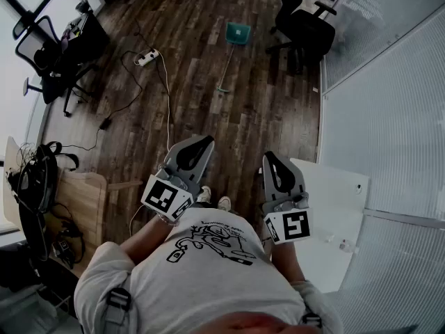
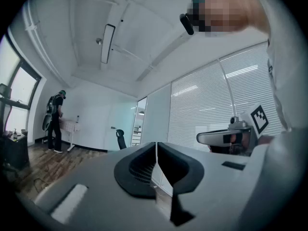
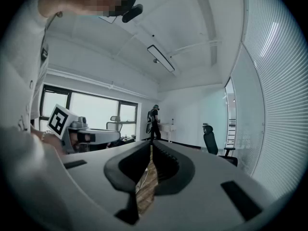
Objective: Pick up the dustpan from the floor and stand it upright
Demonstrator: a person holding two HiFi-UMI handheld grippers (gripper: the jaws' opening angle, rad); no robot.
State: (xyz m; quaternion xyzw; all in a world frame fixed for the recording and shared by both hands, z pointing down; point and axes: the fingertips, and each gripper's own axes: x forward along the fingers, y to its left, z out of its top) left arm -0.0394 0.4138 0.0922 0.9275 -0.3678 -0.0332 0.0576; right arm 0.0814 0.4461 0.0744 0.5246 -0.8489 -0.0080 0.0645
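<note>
The teal dustpan (image 1: pixel 238 33) lies on the dark wooden floor far ahead of me, its long thin handle (image 1: pixel 226 68) running back toward me. Both grippers are held level in front of my chest, well short of it. My left gripper (image 1: pixel 205 142) is shut with nothing between its jaws; in its own view the jaws (image 2: pixel 156 147) meet in a thin line. My right gripper (image 1: pixel 270 157) is also shut and empty, its jaws (image 3: pixel 150 147) closed together. Each gripper shows beside the other in the gripper views: the right gripper (image 2: pixel 226 137) and the left gripper (image 3: pixel 91 136).
A black office chair (image 1: pixel 302 26) stands just right of the dustpan. A power strip (image 1: pixel 146 58) with trailing cables lies on the floor to the left, near another chair (image 1: pixel 49 54). A white table (image 1: pixel 334 200) is at my right, by blind-covered glass walls. A person (image 3: pixel 154 121) stands far off.
</note>
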